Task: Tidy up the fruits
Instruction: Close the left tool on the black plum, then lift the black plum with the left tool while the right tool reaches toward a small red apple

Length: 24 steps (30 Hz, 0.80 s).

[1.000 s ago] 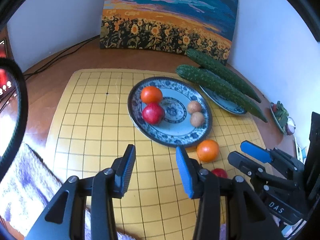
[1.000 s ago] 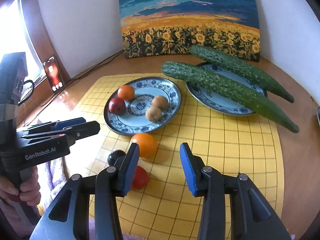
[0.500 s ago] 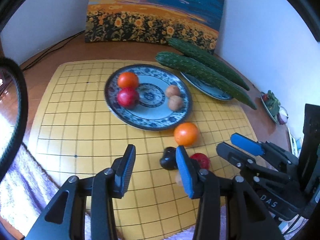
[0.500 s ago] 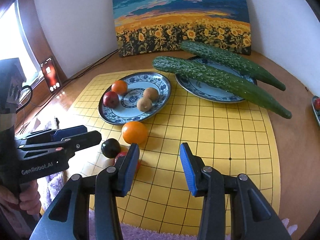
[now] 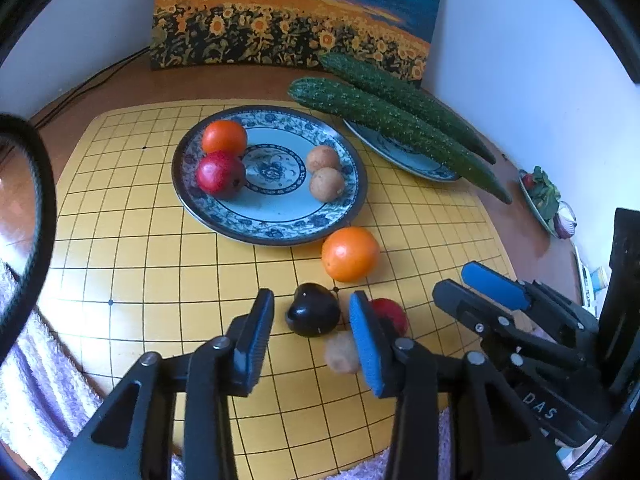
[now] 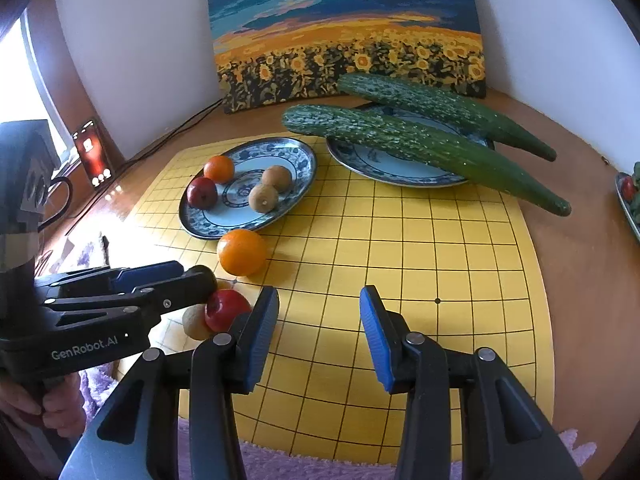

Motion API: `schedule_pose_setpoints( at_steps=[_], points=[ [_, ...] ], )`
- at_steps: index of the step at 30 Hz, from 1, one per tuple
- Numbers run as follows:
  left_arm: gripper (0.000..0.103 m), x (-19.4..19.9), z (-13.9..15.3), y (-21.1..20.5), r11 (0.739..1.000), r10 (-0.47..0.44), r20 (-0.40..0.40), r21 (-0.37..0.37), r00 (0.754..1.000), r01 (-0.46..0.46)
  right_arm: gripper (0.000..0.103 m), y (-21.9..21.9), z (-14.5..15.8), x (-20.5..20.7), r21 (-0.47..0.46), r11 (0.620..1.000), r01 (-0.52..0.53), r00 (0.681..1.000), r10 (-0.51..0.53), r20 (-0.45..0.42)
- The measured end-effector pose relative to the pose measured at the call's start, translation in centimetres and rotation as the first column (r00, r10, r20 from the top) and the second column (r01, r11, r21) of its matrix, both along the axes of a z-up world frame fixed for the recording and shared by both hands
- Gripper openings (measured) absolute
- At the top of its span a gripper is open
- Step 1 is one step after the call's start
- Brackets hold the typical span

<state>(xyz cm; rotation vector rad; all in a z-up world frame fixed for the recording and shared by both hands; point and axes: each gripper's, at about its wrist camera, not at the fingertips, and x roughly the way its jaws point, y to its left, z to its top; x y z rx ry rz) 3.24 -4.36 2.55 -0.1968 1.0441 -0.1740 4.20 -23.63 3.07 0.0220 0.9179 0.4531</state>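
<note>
A yellow grid board (image 6: 420, 248) lies on a brown wooden table (image 6: 580, 264) in a white-walled corner, with a sunflower painting (image 6: 348, 36) leaning at the back. The board's near edge meets purple fleece (image 6: 304, 466); its right half is bare squares. Two patterned plates sit on it: the fruit plate (image 5: 276, 224) holds one orange, one red apple and two kiwis; the far plate (image 6: 384, 168) carries two cucumbers (image 6: 420, 140). Four loose fruits lie near the fruit plate: an orange (image 5: 350, 254), a black plum (image 5: 313, 310), a red apple (image 6: 226, 309) and a kiwi (image 6: 195, 322). The left gripper (image 5: 312, 340) gapes wide, empty, just short of the plum. The right gripper (image 6: 319, 330) hangs wide and empty too.
</note>
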Motion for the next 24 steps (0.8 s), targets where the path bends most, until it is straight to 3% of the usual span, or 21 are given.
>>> schedule_pose_setpoints(
  at_steps=[2,24],
  points=[
    [0.033,0.1,-0.1,-0.1,1.0,0.005,-0.006,0.006,1.0,-0.005,0.043,0.0,-0.1,0.0,0.003,1.0,-0.001,1.0,0.001,-0.002],
    [0.03,-0.4,0.2,0.9,1.0,0.017,0.003,-0.007,1.0,-0.017,0.043,0.6,-0.4,0.5,0.004,1.0,0.002,1.0,-0.002,-0.01]
  ],
)
